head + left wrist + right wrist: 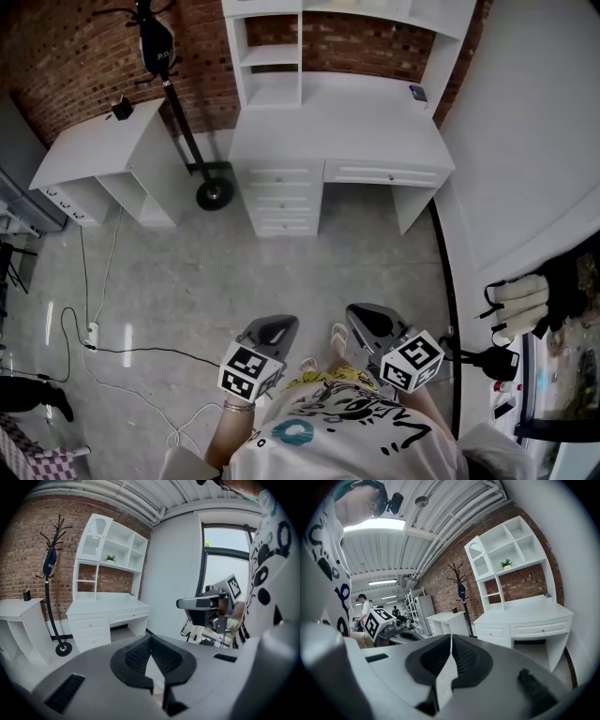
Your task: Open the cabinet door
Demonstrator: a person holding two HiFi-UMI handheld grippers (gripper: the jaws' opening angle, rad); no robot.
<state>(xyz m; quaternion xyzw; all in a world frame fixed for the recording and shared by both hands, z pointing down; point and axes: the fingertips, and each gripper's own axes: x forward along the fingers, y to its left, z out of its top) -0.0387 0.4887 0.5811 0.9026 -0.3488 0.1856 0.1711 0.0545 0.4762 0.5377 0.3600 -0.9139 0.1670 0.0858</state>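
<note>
Head view shows the left gripper (273, 329) and right gripper (367, 320) held low at the near edge, each with jaws closed together on nothing, probably because the desk (337, 122) stands far across the floor (234, 272). The cabinet door (96, 530), arched, is at the upper left of the desk's shelf unit (119, 545), well apart from both.

I read no text, number or brand; cubes on left gripper (277, 327) and right gripper (367, 318) bear only square marker patterns.
</note>
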